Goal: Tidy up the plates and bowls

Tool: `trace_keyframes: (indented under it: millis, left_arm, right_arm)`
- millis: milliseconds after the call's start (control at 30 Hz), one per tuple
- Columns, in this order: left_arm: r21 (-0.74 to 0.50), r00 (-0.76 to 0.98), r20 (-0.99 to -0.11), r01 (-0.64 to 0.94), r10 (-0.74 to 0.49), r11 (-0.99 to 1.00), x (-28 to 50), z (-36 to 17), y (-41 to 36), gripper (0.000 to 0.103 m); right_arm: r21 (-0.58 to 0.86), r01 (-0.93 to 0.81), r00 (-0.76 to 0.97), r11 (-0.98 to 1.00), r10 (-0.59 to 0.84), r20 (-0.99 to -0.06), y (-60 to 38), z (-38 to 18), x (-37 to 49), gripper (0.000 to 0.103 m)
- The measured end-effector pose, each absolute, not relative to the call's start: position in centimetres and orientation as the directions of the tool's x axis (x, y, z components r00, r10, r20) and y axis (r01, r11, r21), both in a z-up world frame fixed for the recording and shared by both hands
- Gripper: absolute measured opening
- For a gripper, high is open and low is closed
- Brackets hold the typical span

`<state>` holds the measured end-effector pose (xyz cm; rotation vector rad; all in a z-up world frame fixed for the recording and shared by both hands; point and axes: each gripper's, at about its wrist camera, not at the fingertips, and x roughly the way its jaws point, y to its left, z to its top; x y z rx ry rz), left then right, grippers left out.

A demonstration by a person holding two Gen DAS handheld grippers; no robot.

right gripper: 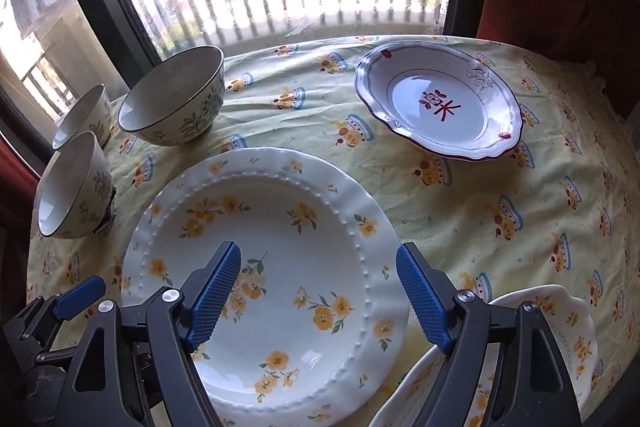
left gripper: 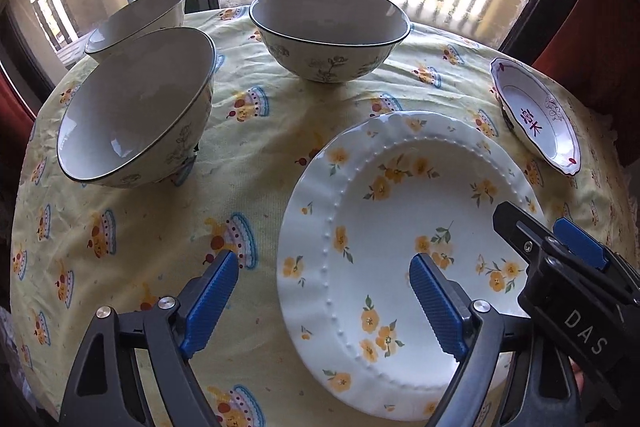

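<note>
Both tongs point steeply down over the table [right gripper: 500, 187], which is draped in a pale yellow cloth printed with cakes.

Left tongs [left gripper: 322, 297]: blue ribbed pads spread wide, nothing between them but cloth and plate rim. The left pad hangs over bare cloth; the right pad hangs over the well of the large white scalloped plate with yellow flowers [left gripper: 384, 227]. No contact visible.

Right tongs [right gripper: 318, 293]: also spread wide, gripping nothing. The left pad sits above the same flowered plate [right gripper: 280, 267]; the right pad is just off that plate's right rim, over cloth. The right tongs also show at the lower right of the left wrist view, close beside the left pair.

Beyond the left tongs: three white porcelain bowls with dark rims and grey floral prints, one straight ahead [left gripper: 328, 31], two to the left, one behind the other [left gripper: 136, 107], [left gripper: 138, 19].

Ahead and right of the right tongs: a small shallow white dish with a maroon scalloped edge and red emblem [right gripper: 440, 107].

Under the right pad of the right tongs, near the frame's bottom: part of a second white flowered plate [right gripper: 560, 339], well apart from the dish.
</note>
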<state>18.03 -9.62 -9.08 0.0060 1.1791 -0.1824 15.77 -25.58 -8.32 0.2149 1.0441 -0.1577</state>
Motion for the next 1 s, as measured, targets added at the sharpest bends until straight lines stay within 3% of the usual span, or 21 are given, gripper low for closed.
trace_keyframes:
  millis: [67, 233, 467, 600, 733, 1000]
  left_arm:
    - [-0.083, 0.368, -0.921, 0.144, -0.131, 0.986, 18.3, -9.5, -9.8, 0.088]
    - [-0.100, 0.339, -0.930, 0.131, -0.139, 0.986, 19.0, -10.7, -10.2, 0.076]
    - [-0.125, 0.327, -0.932, 0.110, -0.155, 0.986, 19.6, -11.1, -10.2, 0.074]
    - [-0.129, 0.304, -0.938, 0.129, -0.163, 0.983, 19.5, -11.3, -10.7, 0.064]
    - [-0.074, 0.309, -0.943, 0.165, -0.123, 0.984, 19.3, -11.2, -11.3, 0.064]
    - [-0.034, 0.283, -0.956, 0.147, -0.075, 0.989, 18.8, -11.1, -8.4, 0.065]
  right_arm:
    - [0.096, 0.240, 0.483, 0.966, -0.033, -0.875, -25.9, -9.0, 16.3, 0.080]
    - [0.037, 0.219, 0.474, 0.975, -0.073, -0.878, -25.7, -9.7, 17.3, 0.076]
    - [0.029, 0.242, 0.441, 0.970, -0.084, -0.893, -26.7, -10.6, 17.8, 0.072]
    - [0.026, 0.248, 0.398, 0.968, -0.077, -0.914, -26.9, -11.7, 17.6, 0.066]
    - [-0.002, 0.238, 0.387, 0.971, -0.097, -0.917, -26.8, -11.6, 17.3, 0.060]
    - [0.043, 0.240, 0.358, 0.970, -0.047, -0.932, -25.0, -11.4, 15.9, 0.060]
